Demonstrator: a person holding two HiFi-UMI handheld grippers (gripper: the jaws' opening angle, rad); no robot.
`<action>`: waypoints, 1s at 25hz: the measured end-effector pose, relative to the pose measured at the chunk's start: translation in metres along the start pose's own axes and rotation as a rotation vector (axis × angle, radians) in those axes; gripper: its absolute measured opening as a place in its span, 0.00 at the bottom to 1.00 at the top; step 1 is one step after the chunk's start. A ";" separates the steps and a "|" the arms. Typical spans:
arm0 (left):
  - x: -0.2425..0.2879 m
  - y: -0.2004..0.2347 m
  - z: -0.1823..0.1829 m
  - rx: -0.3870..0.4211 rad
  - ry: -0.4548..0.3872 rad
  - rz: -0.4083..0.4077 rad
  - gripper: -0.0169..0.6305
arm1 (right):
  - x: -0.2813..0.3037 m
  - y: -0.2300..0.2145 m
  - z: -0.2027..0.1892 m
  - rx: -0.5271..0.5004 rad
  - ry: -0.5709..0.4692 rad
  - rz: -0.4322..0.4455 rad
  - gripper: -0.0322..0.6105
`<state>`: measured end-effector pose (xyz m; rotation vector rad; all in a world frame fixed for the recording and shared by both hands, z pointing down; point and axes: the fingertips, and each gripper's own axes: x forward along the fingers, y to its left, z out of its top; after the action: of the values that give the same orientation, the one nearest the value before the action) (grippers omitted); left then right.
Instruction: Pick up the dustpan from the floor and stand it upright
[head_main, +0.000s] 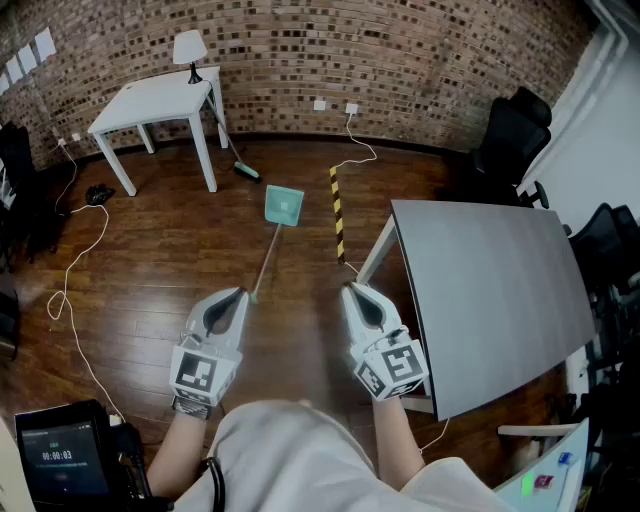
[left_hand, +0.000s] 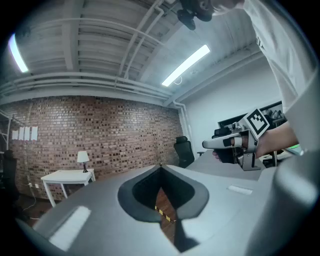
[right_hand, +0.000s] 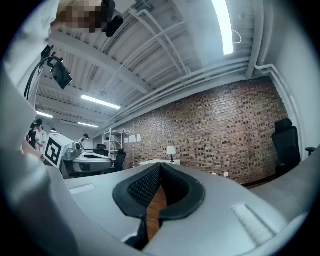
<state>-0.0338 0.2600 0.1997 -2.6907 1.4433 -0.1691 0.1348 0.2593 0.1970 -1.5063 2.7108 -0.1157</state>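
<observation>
Two jaw pairs fully closed, nothing held: left gripper and right gripper, level, side by side, left of grey table.

Dustpan flat on floor left of grey table; teal pan at far end, handle running back toward left gripper tip.

Judgement: approach step, grasp not begun. Open left jaws, lower onto handle, clamp across it, pivot up until pan rests flat on floor.

Writing: none legible. Marker cube bears pattern only; screen, far left of grey table, shows timer digits too small to trust.
</observation>
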 end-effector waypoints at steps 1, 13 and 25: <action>0.001 -0.001 0.000 0.012 -0.002 0.006 0.03 | -0.001 -0.005 0.001 0.000 0.000 0.000 0.07; 0.049 0.019 -0.032 0.006 0.021 0.044 0.03 | 0.038 -0.061 -0.022 0.005 0.036 0.004 0.07; 0.185 0.150 -0.062 -0.019 0.049 0.032 0.03 | 0.214 -0.136 -0.012 -0.011 0.025 -0.051 0.07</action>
<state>-0.0643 0.0221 0.2531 -2.6954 1.5083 -0.2220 0.1358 0.0070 0.2212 -1.5878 2.6979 -0.1218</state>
